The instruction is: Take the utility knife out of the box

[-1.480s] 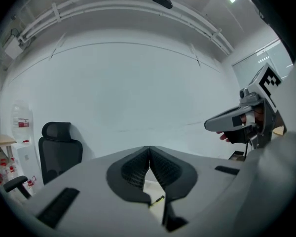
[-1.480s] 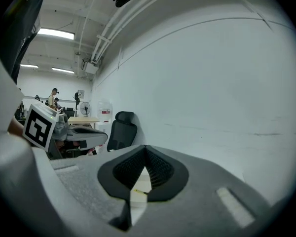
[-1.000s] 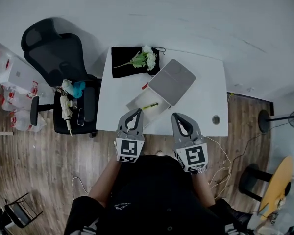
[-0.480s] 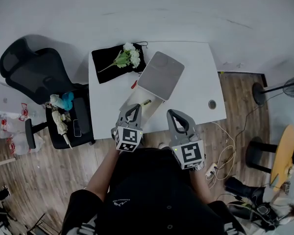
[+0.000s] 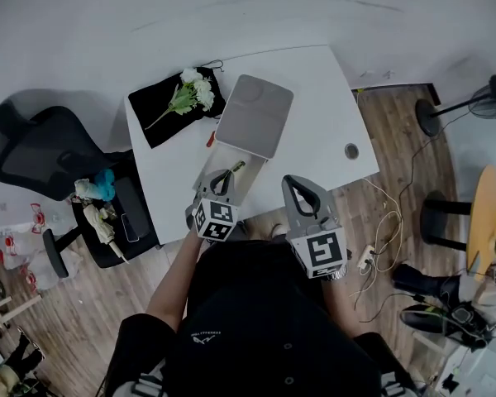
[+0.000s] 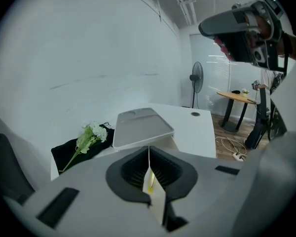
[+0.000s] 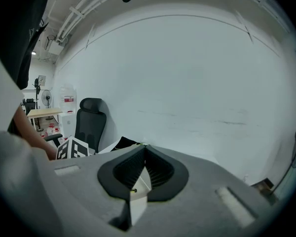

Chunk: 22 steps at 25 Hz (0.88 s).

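An open white box (image 5: 216,177) sits near the front edge of the white table (image 5: 314,131), its grey lid (image 5: 254,116) folded back. A yellow-green utility knife (image 5: 234,168) lies inside it. My left gripper (image 5: 224,174) is shut and empty, with its tips over the near end of the box, close to the knife. My right gripper (image 5: 293,181) is also shut and empty, at the table's front edge to the right of the box. In the left gripper view the lid (image 6: 140,127) shows beyond the shut left gripper (image 6: 149,150). The right gripper view has the right gripper (image 7: 144,147) facing the wall.
A black cloth (image 5: 153,114) with white flowers (image 5: 193,91) lies at the table's back left corner. Left of the table are a black office chair (image 5: 33,151) and a seat with clutter (image 5: 107,213). A cable hole (image 5: 351,150) marks the table's right side. A fan (image 5: 488,98) and round wooden table (image 5: 484,230) stand at the right.
The head view has swung, so the table now sits tilted and further left. The left gripper's tips have come over the near end of the box. Both grippers stay shut.
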Each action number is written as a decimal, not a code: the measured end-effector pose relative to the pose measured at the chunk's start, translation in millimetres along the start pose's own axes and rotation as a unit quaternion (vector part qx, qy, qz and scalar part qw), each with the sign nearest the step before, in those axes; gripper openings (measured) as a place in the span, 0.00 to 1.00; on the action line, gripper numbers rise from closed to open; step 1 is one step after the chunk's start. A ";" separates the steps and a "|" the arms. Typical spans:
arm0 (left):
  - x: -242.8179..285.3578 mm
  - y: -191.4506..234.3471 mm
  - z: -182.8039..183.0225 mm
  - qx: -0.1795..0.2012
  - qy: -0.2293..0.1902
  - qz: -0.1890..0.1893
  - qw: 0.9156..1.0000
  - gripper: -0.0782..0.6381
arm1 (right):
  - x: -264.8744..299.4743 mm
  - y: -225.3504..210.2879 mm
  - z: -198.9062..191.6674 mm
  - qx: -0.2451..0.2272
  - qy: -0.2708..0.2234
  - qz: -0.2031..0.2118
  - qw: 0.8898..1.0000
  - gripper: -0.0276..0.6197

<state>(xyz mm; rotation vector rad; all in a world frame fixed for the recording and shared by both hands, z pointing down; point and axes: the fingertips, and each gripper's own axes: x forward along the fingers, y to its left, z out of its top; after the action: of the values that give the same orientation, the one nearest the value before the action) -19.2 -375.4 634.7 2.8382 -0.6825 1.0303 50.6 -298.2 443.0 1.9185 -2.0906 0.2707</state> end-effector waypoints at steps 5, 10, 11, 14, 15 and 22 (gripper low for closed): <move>20.7 -6.0 -16.4 0.024 0.033 -0.032 0.999 0.12 | 2.5 -8.8 1.5 -0.015 -0.011 -0.019 1.000 0.05; 38.8 -10.2 -31.3 0.042 0.067 -0.059 0.995 0.20 | 0.1 -19.0 -7.1 0.010 0.012 -0.048 0.999 0.05; 42.5 -11.3 -34.3 0.045 0.074 -0.065 0.994 0.24 | 0.6 -20.3 -6.0 0.006 0.007 -0.050 0.999 0.05; 52.9 -12.8 -45.1 0.057 0.098 -0.076 0.991 0.24 | -0.7 -20.7 -12.8 0.017 0.024 -0.062 0.998 0.05; 56.1 -12.6 -48.6 0.060 0.106 -0.079 0.989 0.24 | -0.9 -20.8 -13.8 0.020 0.027 -0.066 0.997 0.05; 77.9 -15.4 -63.6 0.083 0.147 -0.102 0.980 0.24 | -1.4 -31.3 -14.3 0.009 0.022 -0.087 0.996 0.05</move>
<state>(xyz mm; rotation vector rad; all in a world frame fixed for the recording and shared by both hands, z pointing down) 2.2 -379.9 734.1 2.7233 -0.2867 1.4876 83.1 -295.2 454.2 2.0688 -1.8848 0.2913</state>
